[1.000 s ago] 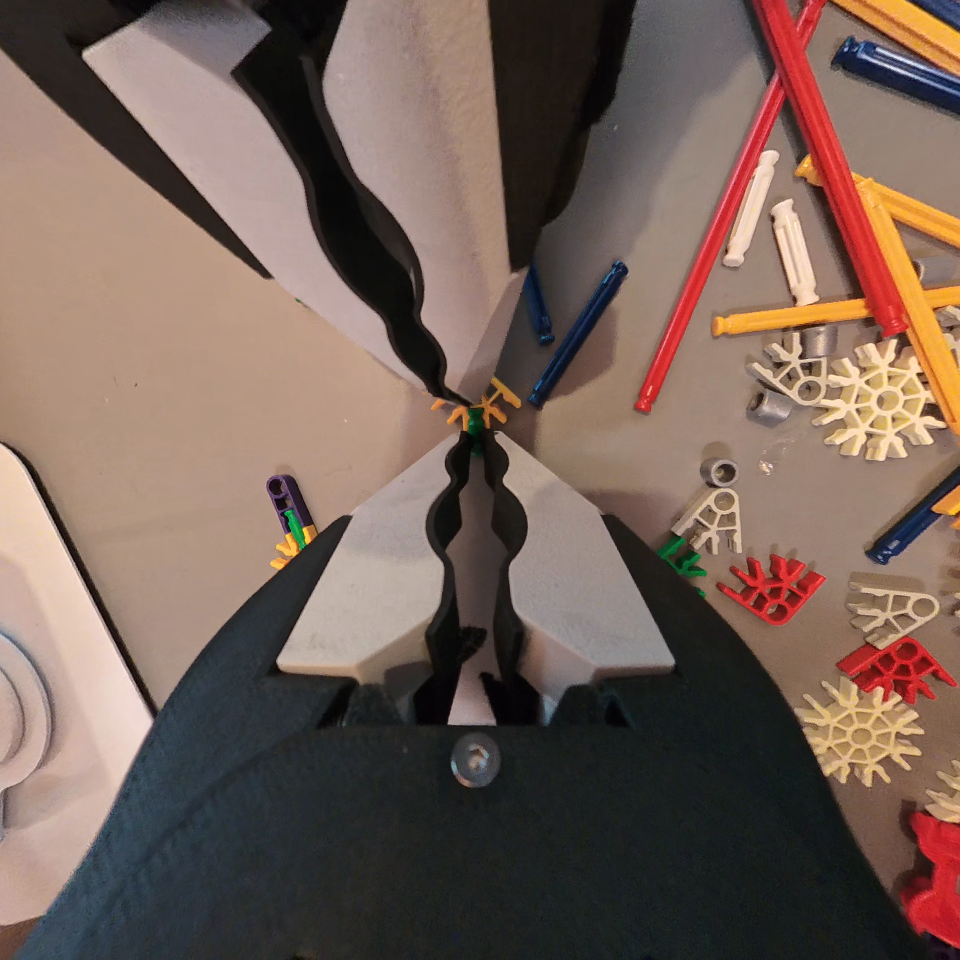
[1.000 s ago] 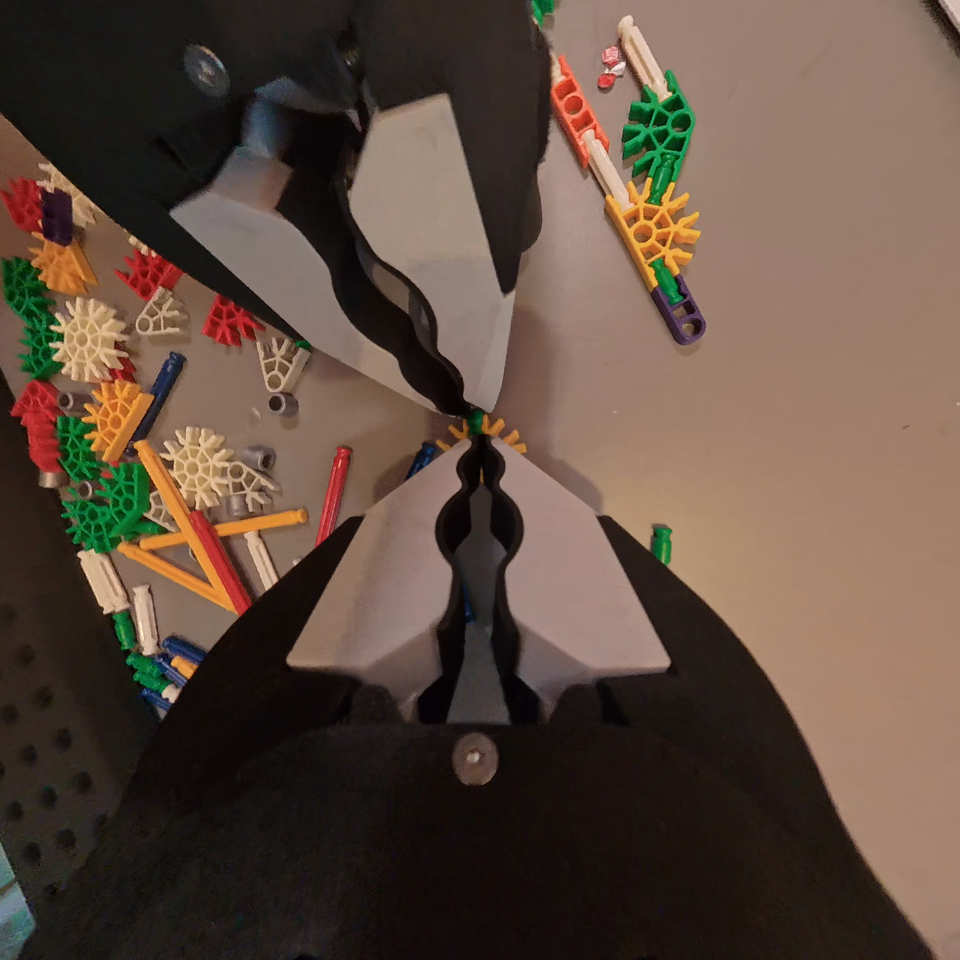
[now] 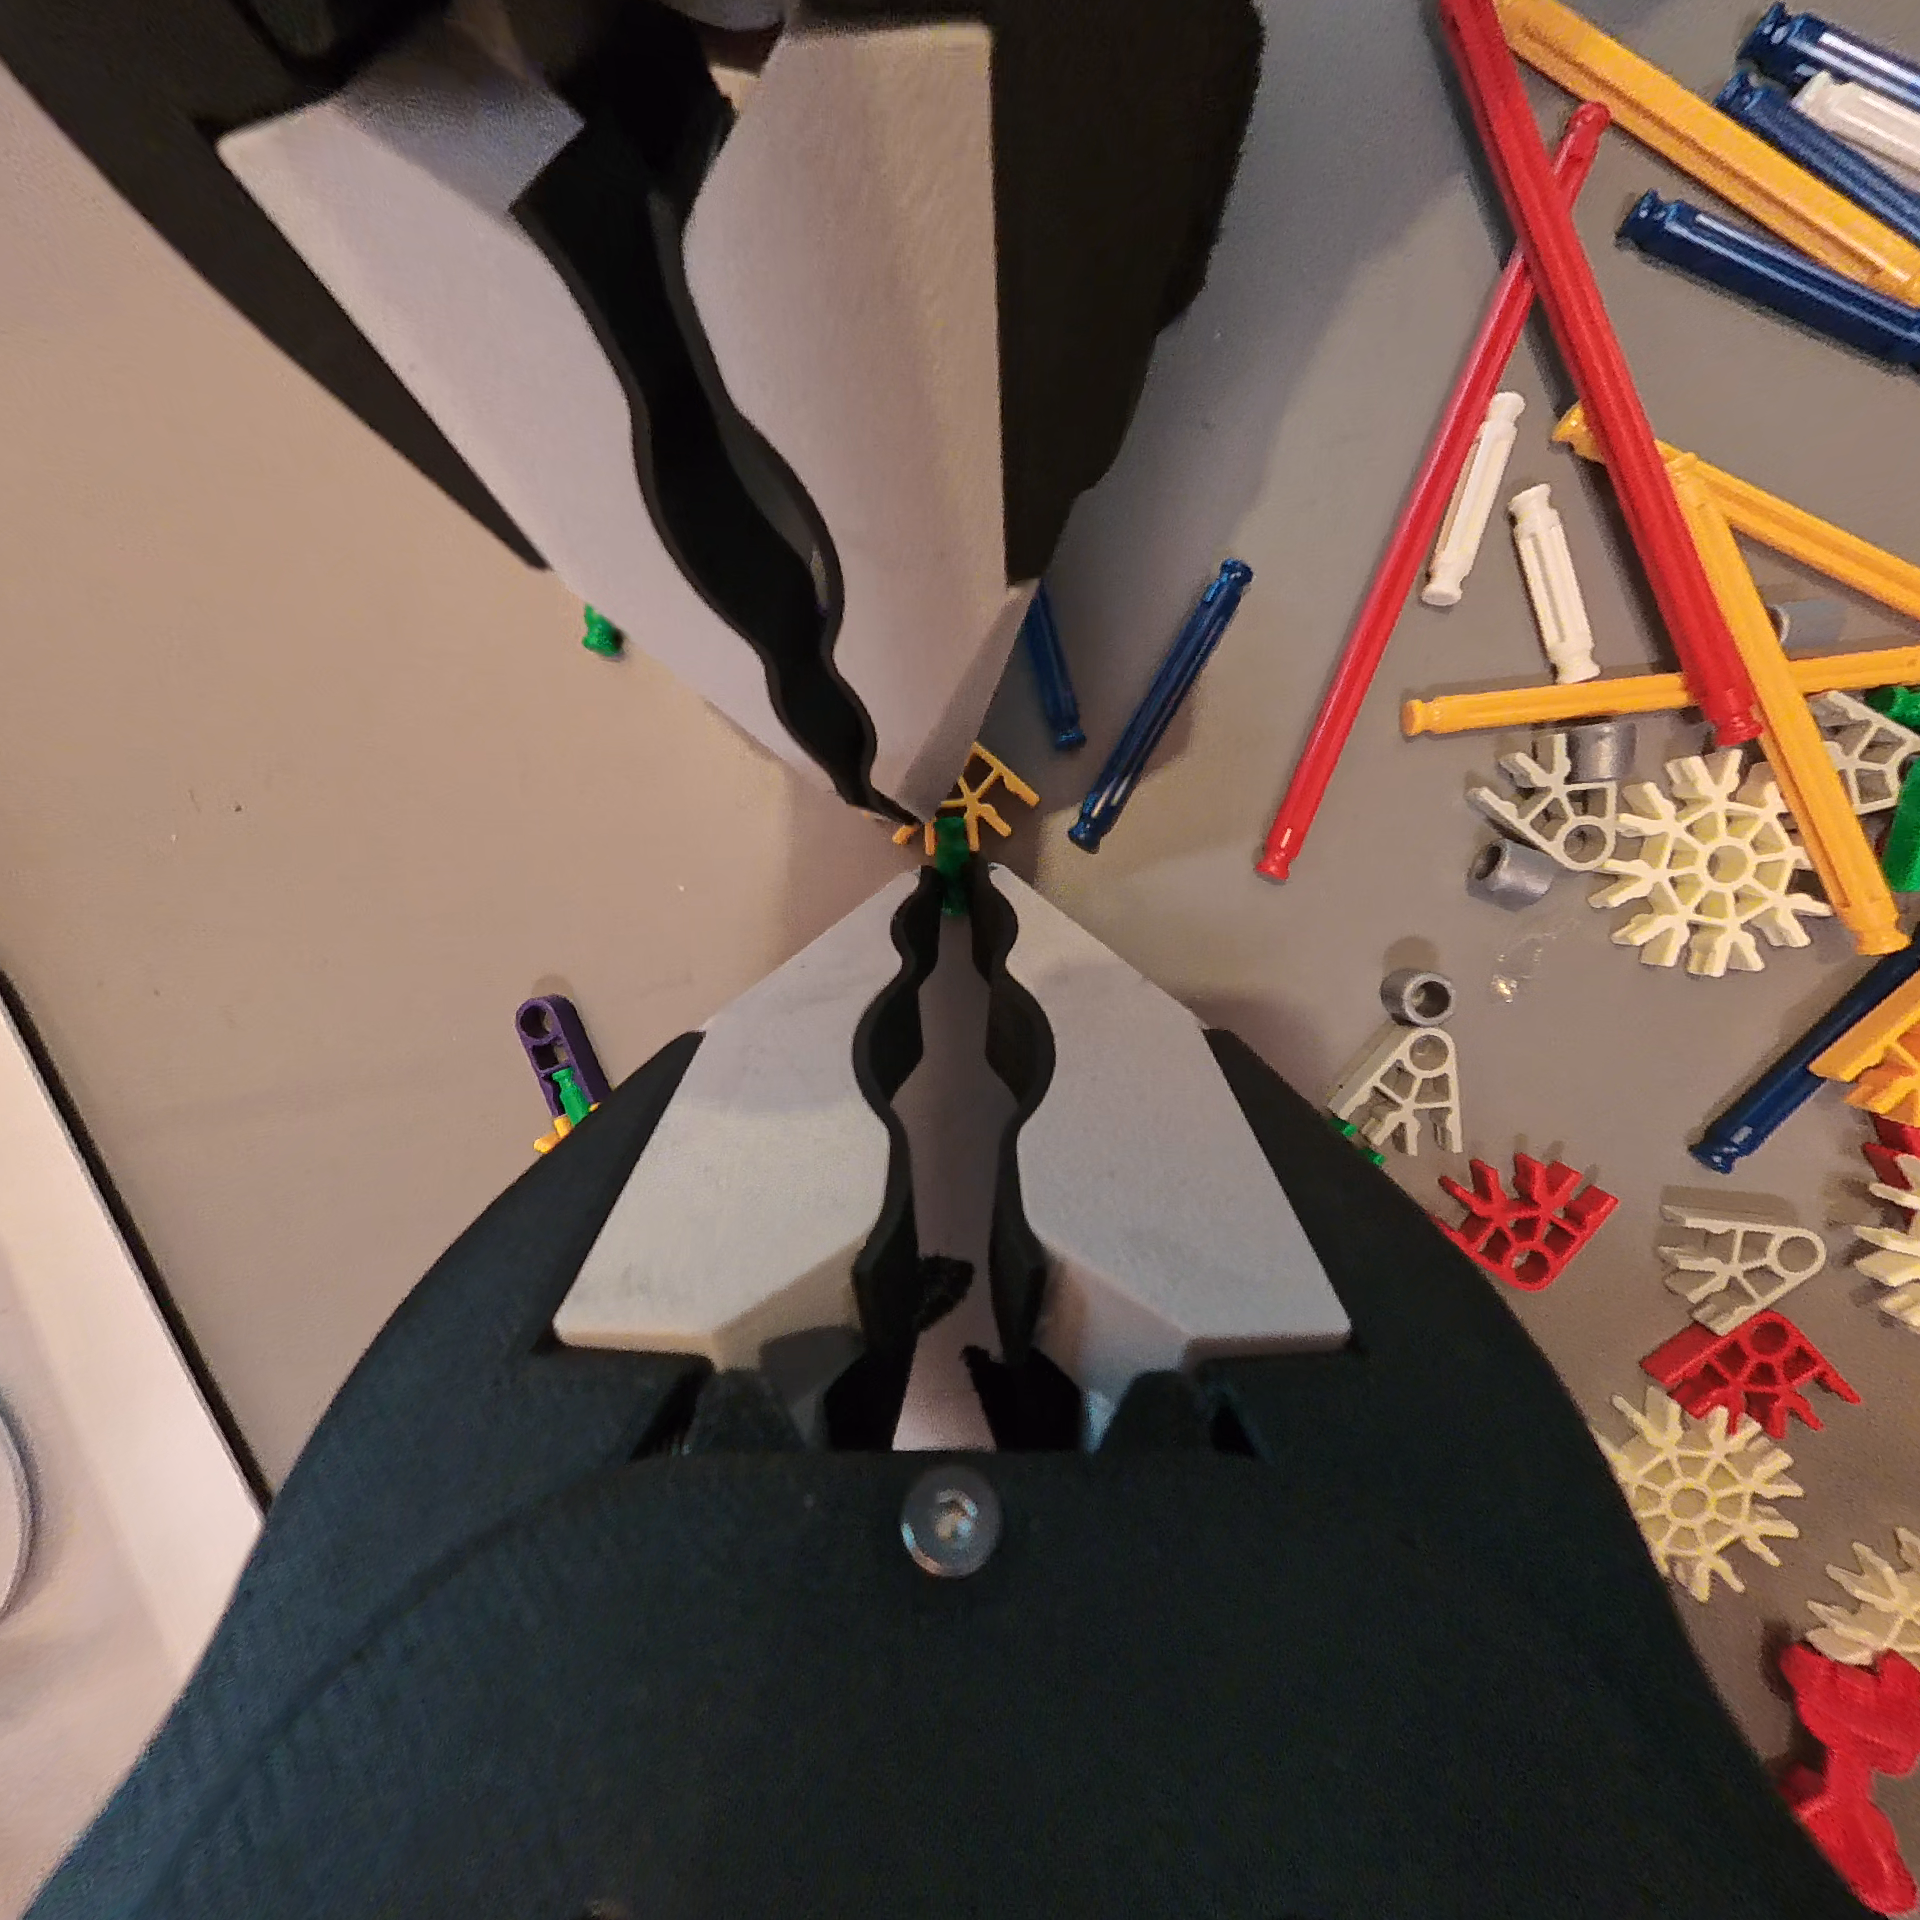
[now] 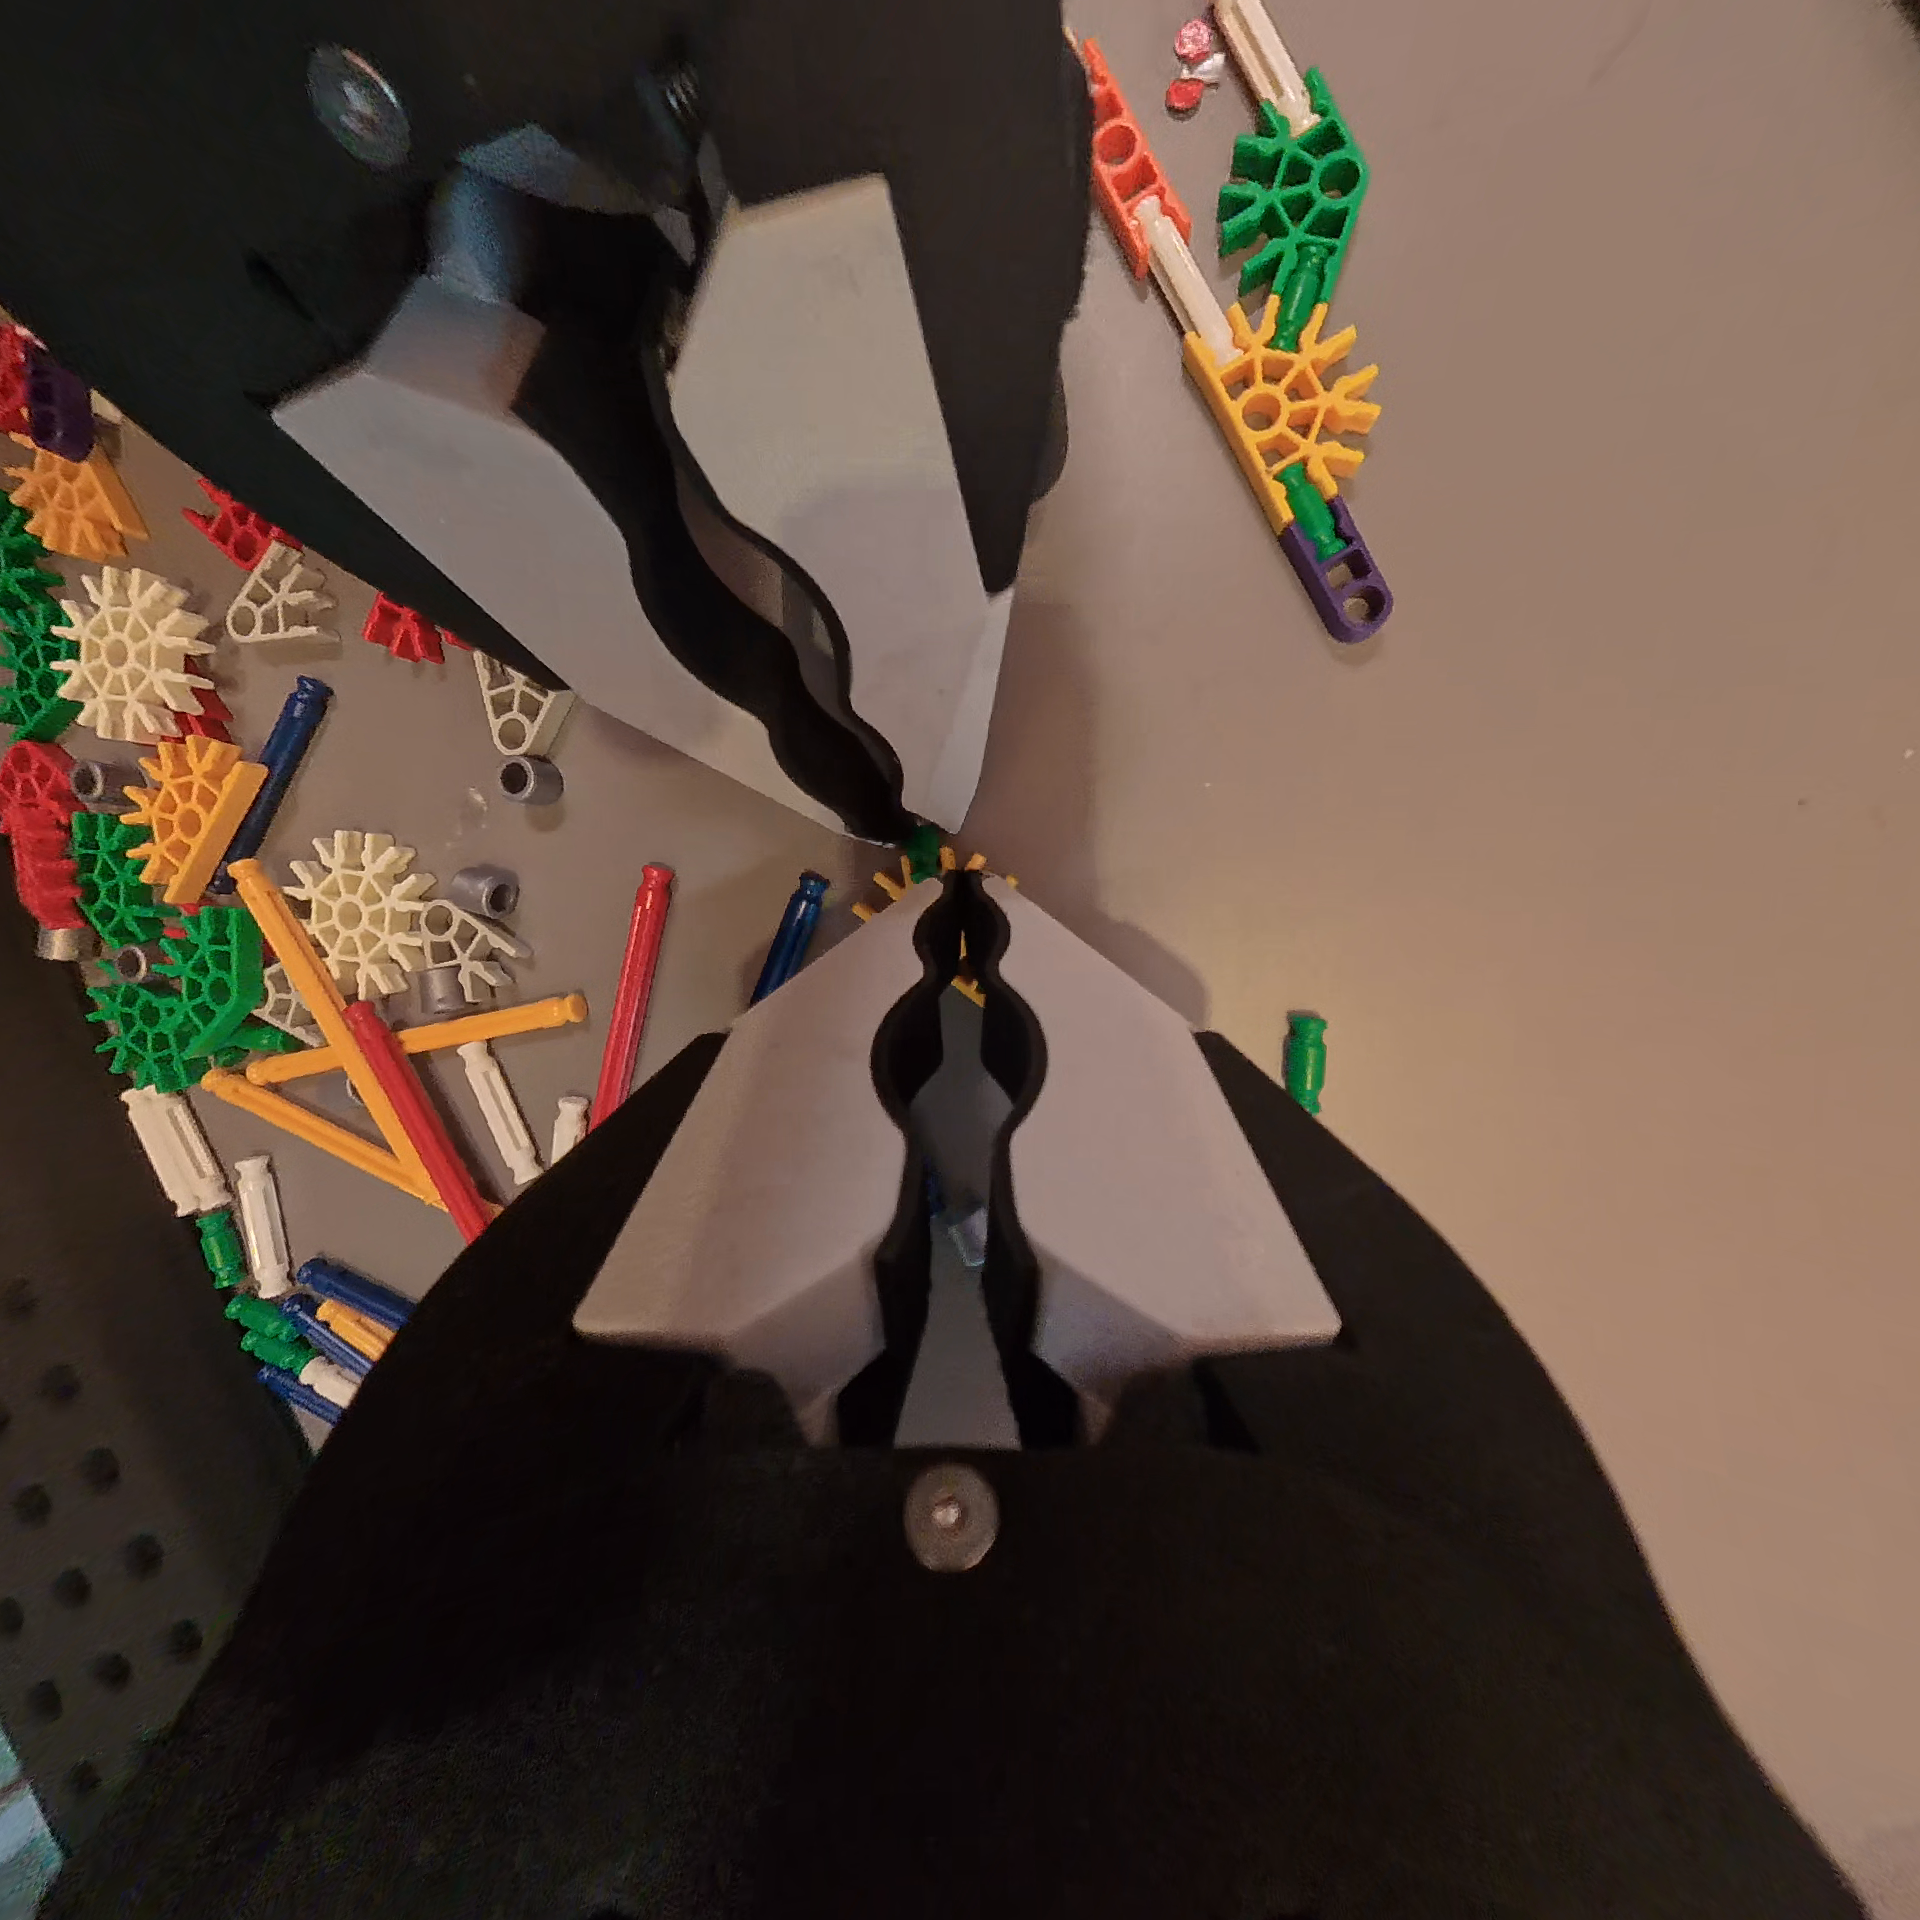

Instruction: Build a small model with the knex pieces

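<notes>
left hand-held gripper (image 3: pixel 951 883) pinching a short green rod (image 3: pixel 948 844), right hand-held gripper (image 4: pixel 961 883) pinching a yellow connector (image 4: pixel 914 883), tips meeting above the grey table (image 3: pixel 312 623), rod entering the connector, loose pieces (image 3: pixel 1714 862) beside

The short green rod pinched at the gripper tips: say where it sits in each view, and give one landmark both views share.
Left wrist view: the green rod is at centre, sticking out of the left gripper, which is shut on it.
Right wrist view: it is at centre, just beyond the right gripper.
Shared landmark: the yellow connector that the rod meets, clamped in the right gripper.
</notes>
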{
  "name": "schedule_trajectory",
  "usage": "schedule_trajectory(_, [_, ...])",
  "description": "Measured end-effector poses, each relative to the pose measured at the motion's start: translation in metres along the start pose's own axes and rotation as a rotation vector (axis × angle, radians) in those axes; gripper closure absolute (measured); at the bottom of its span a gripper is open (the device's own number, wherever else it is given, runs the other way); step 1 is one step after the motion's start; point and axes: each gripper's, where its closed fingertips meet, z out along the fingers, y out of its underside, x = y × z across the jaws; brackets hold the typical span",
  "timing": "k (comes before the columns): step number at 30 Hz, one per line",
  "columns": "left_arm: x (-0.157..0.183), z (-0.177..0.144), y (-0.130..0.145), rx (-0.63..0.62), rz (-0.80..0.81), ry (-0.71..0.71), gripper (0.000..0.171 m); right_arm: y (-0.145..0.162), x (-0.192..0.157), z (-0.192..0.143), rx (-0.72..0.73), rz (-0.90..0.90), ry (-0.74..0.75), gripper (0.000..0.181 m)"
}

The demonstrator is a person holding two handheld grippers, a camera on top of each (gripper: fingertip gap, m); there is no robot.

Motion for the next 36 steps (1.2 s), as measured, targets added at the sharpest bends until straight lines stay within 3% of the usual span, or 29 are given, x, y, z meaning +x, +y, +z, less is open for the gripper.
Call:
schedule_trajectory(12, [-0.002,0.003,-0.006,-0.017,-0.023,0.009,0.168,0.000,0.002,-0.005,0.117,0.094,-0.026,0.181])
schedule_trajectory(17, [-0.003,0.005,-0.008,-0.038,-0.031,0.010,0.168,0.006,0.001,-0.007,0.065,0.009,0.015,0.181])
schedule_trajectory(27, [-0.004,0.009,-0.016,-0.047,-0.047,0.001,0.167,0.014,0.005,-0.009,0.099,0.044,0.024,0.181])
schedule_trajectory(32, [-0.005,0.002,-0.015,0.017,-0.096,-0.004,0.157,0.019,0.006,-0.012,0.114,0.056,0.024,0.181])
schedule_trajectory(36, [-0.006,0.000,-0.017,0.068,-0.125,-0.019,0.164,0.020,0.006,-0.013,0.131,0.067,0.017,0.181])
